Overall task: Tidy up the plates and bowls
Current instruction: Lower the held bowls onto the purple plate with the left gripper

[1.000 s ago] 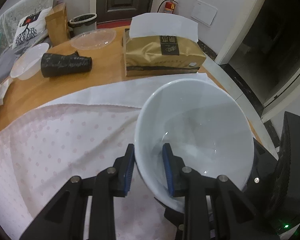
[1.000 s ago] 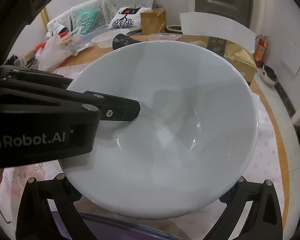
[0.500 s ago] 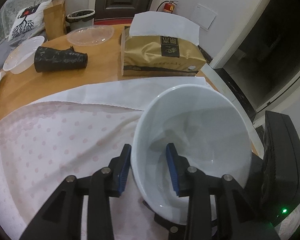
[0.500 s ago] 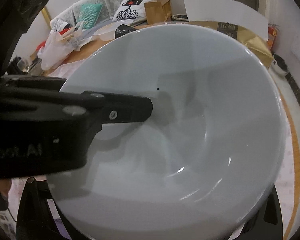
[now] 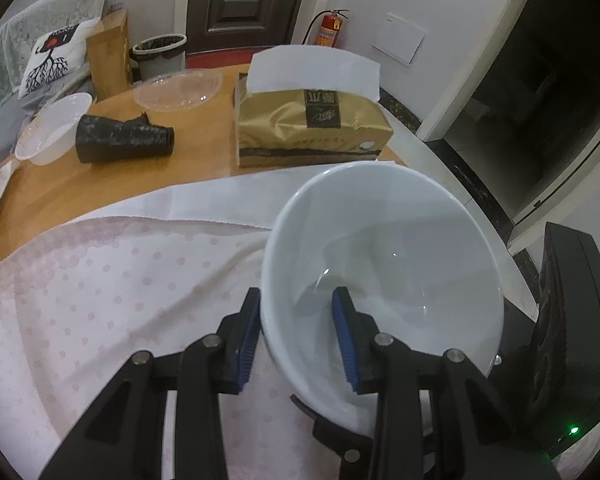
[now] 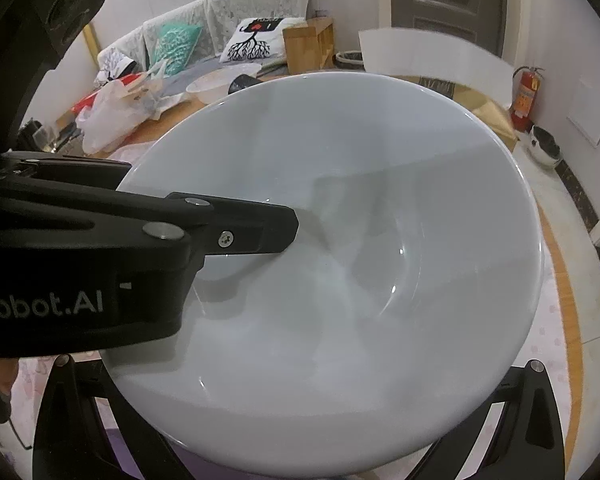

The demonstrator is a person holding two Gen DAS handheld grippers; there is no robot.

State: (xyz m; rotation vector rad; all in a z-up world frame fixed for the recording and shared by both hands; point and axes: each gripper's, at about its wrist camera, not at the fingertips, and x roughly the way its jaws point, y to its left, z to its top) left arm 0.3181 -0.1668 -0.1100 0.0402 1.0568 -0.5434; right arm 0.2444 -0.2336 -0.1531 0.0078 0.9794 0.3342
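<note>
A white bowl (image 5: 384, 264) hangs tilted over the pink dotted cloth (image 5: 100, 300) and fills the right wrist view (image 6: 340, 240). My left gripper (image 5: 296, 300) straddles its near rim, one blue pad outside and one inside. The inner pad stands clear of the wall, so this gripper is open. Seen from the right wrist, its inner finger (image 6: 256, 228) reaches into the bowl from the left. My right gripper (image 6: 300, 452) sits under the bowl with its fingers (image 6: 72, 408) wide on either side. It clasps the bowl's lower body, and its tips are hidden.
On the wooden table (image 5: 100, 188) behind the cloth lie a gold tissue box (image 5: 312, 128), a black roll (image 5: 124, 140), a clear plastic lid (image 5: 178, 90) and a translucent plastic bowl (image 5: 54, 128). The table edge curves just right of the white bowl. Plastic bags (image 6: 108, 120) pile at far left.
The left pads stand slightly wider apart on the rim than a second ago. The bowl swung closer to the right wrist camera and has settled back a little.
</note>
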